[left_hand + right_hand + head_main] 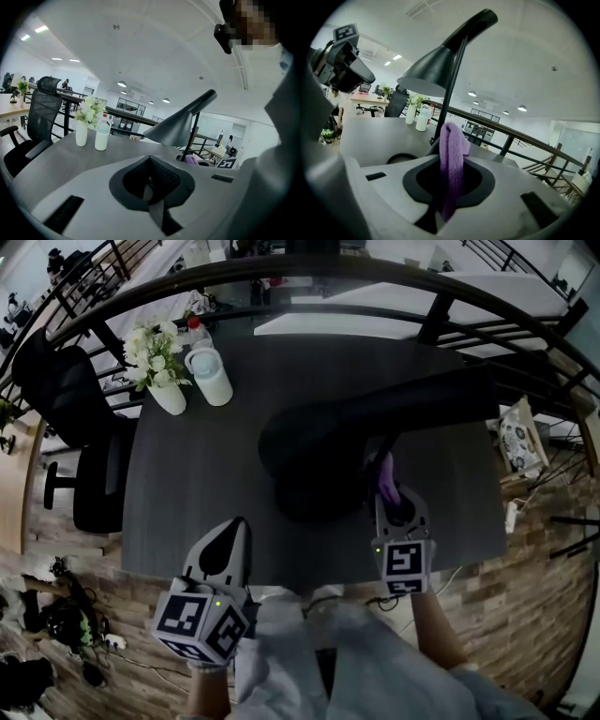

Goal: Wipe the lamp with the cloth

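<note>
A black desk lamp [314, 442] stands on the dark table [187, 484], with its cone shade low and its arm slanting up to the right. My right gripper [397, 507] is just right of the lamp's base, shut on a purple cloth [385, 478]. In the right gripper view the cloth [452, 154] stands up between the jaws, below the shade [427, 73] and beside the stem [451, 89]. My left gripper [230, 538] hovers at the table's front edge, left of the lamp. Its jaws are shut with nothing in them. From there the shade [180, 125] shows ahead to the right.
A white vase of flowers [159, 367] and a white bottle [210, 374] stand at the table's far left corner. A black office chair [80, 427] is left of the table. A dark railing [375, 282] curves behind it.
</note>
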{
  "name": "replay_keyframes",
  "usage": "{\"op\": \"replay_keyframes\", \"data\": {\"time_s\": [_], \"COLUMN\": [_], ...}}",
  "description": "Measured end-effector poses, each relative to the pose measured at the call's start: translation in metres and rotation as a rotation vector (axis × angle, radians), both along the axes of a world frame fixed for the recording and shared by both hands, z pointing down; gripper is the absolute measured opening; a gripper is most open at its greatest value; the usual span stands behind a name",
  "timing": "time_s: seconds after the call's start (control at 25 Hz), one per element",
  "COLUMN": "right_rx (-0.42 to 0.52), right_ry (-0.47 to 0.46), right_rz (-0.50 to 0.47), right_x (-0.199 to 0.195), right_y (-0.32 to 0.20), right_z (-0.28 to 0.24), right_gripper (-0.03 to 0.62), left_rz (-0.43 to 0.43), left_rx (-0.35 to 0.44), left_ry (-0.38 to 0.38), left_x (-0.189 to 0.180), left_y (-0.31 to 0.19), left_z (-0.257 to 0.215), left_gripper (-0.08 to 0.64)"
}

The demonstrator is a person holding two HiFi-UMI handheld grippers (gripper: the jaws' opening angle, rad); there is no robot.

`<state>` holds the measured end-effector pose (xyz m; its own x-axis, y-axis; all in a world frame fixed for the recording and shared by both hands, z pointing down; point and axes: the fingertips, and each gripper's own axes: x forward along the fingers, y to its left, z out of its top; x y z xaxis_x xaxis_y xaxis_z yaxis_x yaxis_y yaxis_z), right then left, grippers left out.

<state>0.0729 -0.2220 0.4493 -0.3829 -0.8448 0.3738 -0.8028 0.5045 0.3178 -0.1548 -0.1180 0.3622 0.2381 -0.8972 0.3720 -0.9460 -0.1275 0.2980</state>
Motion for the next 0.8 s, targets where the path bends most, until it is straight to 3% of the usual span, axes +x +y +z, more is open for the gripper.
{"op": "replay_keyframes", "data": {"time_s": [0.48, 0.8], "right_rx": [-0.117, -0.273], "right_ry": [0.062, 0.157], "right_rz": [0.166, 0.104], "right_x": [0.025, 0.012], "right_y": [-0.001, 0.040], "right_z": [0.059, 0.121], "right_gripper": [0.055, 0.056], "left_rz": [-0.006, -0.015], "left_rx": [-0.005, -0.011], "left_ry": [0.000, 0.002], "left_x": [-0.010, -0.020], "left_y": [0.001, 0.003], "left_z": [-0.001, 0.001], "left_gripper": [0.014, 0.014]}}
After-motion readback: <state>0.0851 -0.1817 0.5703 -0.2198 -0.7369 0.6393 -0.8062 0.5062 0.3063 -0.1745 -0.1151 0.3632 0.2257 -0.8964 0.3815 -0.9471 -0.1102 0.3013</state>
